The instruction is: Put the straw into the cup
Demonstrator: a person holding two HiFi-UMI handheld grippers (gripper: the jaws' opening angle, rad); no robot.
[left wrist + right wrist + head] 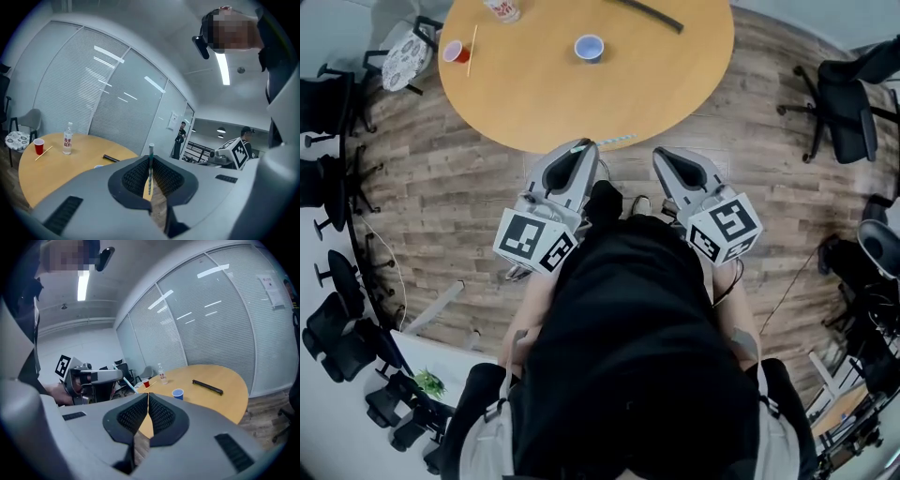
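Gripping the straw point(150, 168) upright between clenched left gripper point(151, 157) jaws; right gripper point(148, 394) jaws shut, empty

Clamped between the closed jaws of the left gripper point(579, 148): a thin pale teal-striped straw point(151, 159), upright at the centre of the left gripper view, tip poking just above the jaws. In the head view, jutting rightward from the jaw tips at centre frame, near the closest edge of the round wooden table point(544, 94). At top centre there, a small blue paper cup point(589, 47), white inside, upright and open. At upper left, a small red cup point(453, 52), upright, well apart from the blue 1.
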